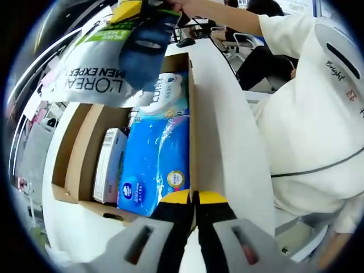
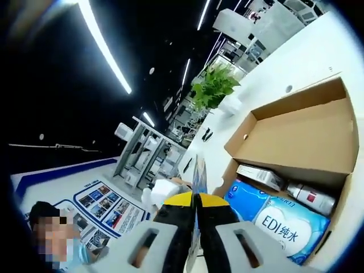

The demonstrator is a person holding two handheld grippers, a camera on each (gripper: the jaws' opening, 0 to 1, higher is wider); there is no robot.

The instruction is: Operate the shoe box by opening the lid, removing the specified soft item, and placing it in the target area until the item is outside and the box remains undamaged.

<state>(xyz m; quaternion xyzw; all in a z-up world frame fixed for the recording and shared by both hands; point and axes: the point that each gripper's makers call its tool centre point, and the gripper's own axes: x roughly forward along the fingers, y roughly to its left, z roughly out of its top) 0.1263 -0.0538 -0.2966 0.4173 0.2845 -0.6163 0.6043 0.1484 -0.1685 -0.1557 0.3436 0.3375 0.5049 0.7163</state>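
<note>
I work at a white table (image 1: 233,136). Above me run strip lights (image 2: 105,48) on a dark ceiling. A green plant (image 2: 213,88) stands farther off.

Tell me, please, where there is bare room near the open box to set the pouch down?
Free: the white table between the cardboard box and the person's white top. Crowded: inside the box, the blue tissue pack and white carton lie side by side. The right claw holds the L'Oreal pouch above it.

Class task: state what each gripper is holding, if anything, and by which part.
The right gripper is shut on the top edge of the L'Oreal pouch, hanging above the open box. The left gripper is shut against the box's near wall; whether it grips is unclear.
</note>
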